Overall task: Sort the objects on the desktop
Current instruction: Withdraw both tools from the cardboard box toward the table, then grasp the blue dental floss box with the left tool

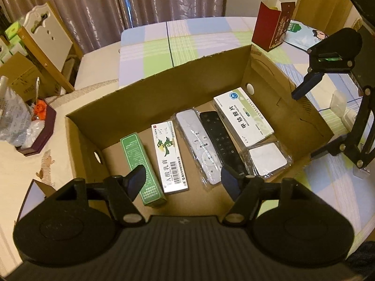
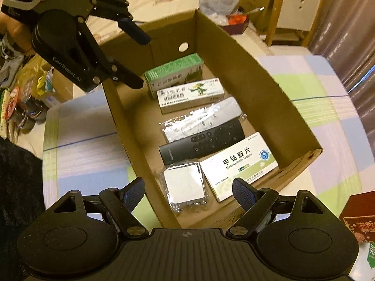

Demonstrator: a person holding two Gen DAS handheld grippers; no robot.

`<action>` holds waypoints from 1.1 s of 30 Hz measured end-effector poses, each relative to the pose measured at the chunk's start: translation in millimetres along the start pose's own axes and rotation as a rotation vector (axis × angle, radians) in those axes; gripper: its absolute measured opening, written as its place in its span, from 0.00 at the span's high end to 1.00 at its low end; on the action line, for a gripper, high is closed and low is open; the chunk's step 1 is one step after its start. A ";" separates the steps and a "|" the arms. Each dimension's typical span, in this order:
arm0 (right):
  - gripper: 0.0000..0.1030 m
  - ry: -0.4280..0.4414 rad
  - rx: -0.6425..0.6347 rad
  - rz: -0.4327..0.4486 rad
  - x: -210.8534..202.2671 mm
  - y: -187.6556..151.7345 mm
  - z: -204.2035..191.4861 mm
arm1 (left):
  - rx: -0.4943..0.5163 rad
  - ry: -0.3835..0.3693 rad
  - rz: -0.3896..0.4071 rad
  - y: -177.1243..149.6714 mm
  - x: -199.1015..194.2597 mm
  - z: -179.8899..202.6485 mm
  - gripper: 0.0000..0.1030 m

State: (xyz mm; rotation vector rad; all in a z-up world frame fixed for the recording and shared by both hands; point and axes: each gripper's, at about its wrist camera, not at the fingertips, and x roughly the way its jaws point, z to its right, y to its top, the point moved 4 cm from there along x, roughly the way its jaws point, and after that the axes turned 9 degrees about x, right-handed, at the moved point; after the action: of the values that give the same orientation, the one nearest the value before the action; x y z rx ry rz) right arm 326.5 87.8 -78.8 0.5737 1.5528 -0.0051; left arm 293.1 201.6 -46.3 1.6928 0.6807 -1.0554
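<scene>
In the box: you have six things lying flat in a row on the floor of the cardboard box [image 1: 264,75].
Green carton [image 1: 140,161]: light and stiff; pinch it across the narrow sides.
White carton [image 1: 170,152]: the same, just beside the green one.
Bagged white remote [image 1: 199,145]: the loose film looks slippery, so close on the hard body at mid-length.
Black remote [image 1: 221,140]: rigid and smooth; grip its long edges.
Tablet box [image 1: 243,114]: thin card, so squeeze gently.
Bagged white square [image 2: 184,183]: flat, hard to get under.
Left gripper [image 1: 181,178]: wide open, empty, above the box.
Right gripper [image 2: 188,190]: wide open, empty, over the square.
</scene>
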 end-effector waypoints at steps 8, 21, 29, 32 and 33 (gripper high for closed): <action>0.18 -0.040 0.015 0.104 -28.2 -11.6 -12.2 | -0.001 0.041 0.025 -5.0 -24.9 15.3 0.32; 0.18 -0.141 0.276 0.389 -150.9 -110.3 14.6 | 0.016 0.021 0.189 -6.0 -79.5 56.9 0.31; 0.18 -0.191 0.521 0.375 -160.0 -240.0 18.1 | 0.099 -0.069 0.251 2.8 -83.3 114.2 0.31; 0.18 -0.181 0.622 0.370 -157.3 -280.7 16.2 | 0.138 -0.119 0.263 6.7 -80.1 140.3 0.31; 0.18 -0.179 0.653 0.370 -154.8 -294.3 14.5 | 0.160 -0.140 0.264 8.6 -77.7 151.4 0.32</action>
State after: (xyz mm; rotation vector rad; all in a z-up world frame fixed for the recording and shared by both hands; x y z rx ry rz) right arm 228.3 -227.3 -35.9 1.3331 1.2353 -0.2823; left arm 214.1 60.1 6.3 1.7685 0.2795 -1.0490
